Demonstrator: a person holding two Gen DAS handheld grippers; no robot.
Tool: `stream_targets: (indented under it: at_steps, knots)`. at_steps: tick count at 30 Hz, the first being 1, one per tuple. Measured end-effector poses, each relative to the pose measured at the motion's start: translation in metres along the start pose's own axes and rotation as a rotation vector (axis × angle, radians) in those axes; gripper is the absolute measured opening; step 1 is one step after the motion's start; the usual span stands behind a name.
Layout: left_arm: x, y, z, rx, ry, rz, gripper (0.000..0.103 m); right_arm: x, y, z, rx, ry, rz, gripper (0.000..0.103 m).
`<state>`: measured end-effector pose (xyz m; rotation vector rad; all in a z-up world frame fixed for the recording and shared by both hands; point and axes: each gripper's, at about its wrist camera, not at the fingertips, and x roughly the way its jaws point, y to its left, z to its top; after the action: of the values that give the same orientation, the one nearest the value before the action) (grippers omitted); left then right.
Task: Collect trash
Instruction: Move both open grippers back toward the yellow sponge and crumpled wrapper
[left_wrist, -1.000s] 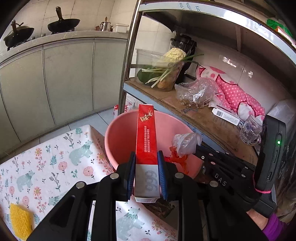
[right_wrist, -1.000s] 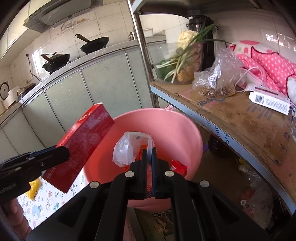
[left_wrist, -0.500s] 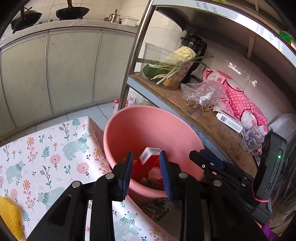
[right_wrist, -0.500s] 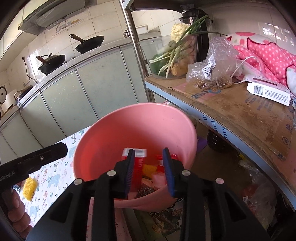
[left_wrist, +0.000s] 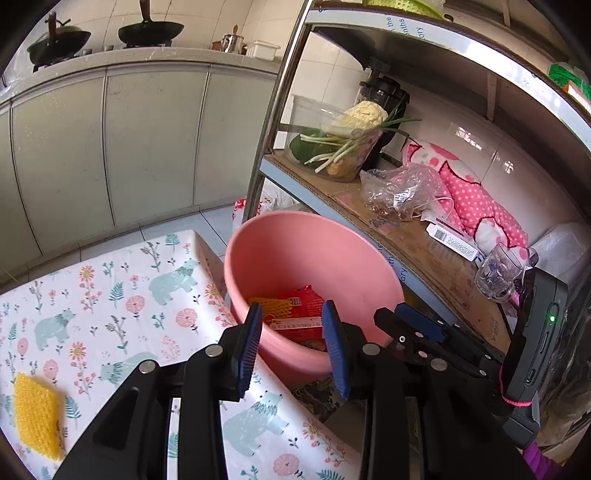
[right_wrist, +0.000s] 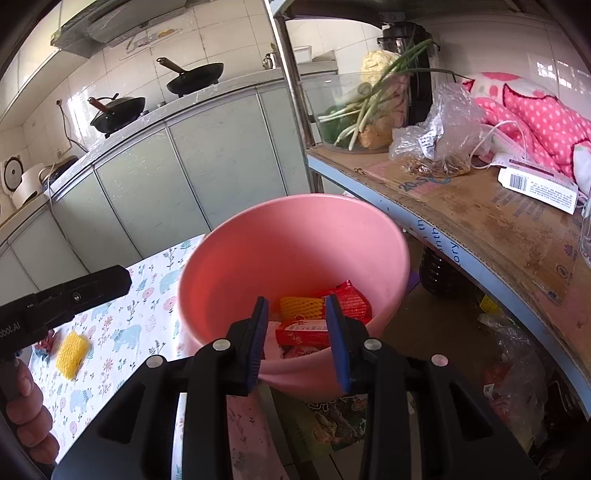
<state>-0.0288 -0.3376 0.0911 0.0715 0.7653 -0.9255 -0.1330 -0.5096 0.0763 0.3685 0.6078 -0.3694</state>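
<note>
A pink basin (left_wrist: 314, 251) (right_wrist: 295, 236) stands beside the table, under the shelf edge. Inside it lie a red box (left_wrist: 299, 325) (right_wrist: 306, 330), a red wrapper (right_wrist: 351, 299) and a yellow foam net (left_wrist: 271, 304) (right_wrist: 301, 305). My left gripper (left_wrist: 293, 343) is open and empty, just in front of the basin's near rim. My right gripper (right_wrist: 298, 338) is open and empty, over the basin's near rim. A yellow foam net (left_wrist: 35, 417) (right_wrist: 72, 354) lies on the floral tablecloth (left_wrist: 110, 295) to the left.
A metal shelf (left_wrist: 424, 254) on the right holds a bowl of vegetables (left_wrist: 340, 144), a plastic bag (left_wrist: 402, 192), a pink dotted cloth and a glass. Kitchen cabinets (left_wrist: 110, 147) with woks stand behind. Bags lie on the floor under the shelf (right_wrist: 509, 387).
My left gripper let go of the red box and my right gripper let go of the plastic bag; both fell into the basin. Both grippers opened and drew back a little.
</note>
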Motion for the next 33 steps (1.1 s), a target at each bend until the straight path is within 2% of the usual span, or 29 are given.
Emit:
stream_targets:
  at_steps: [13,15,17,29,33]
  knots:
    - [-0.064,0.023,-0.016,0.011,-0.065,0.093,0.033,-0.022,0.045,0.002,-0.074,-0.013,0.048,0.034]
    - [-0.074,0.028,-0.020,0.009,-0.075,0.109,0.033,-0.024,0.053,0.001,-0.089,-0.013,0.056,0.041]
    - [-0.084,0.034,-0.025,0.008,-0.083,0.131,0.033,-0.027,0.063,0.000,-0.104,-0.015,0.068,0.043]
    - [-0.140,0.092,-0.065,-0.061,-0.109,0.248,0.033,-0.027,0.121,-0.019,-0.199,0.040,0.146,0.044]
    - [-0.158,0.119,-0.081,-0.100,-0.111,0.309,0.033,-0.022,0.147,-0.027,-0.240,0.073,0.189,0.044]
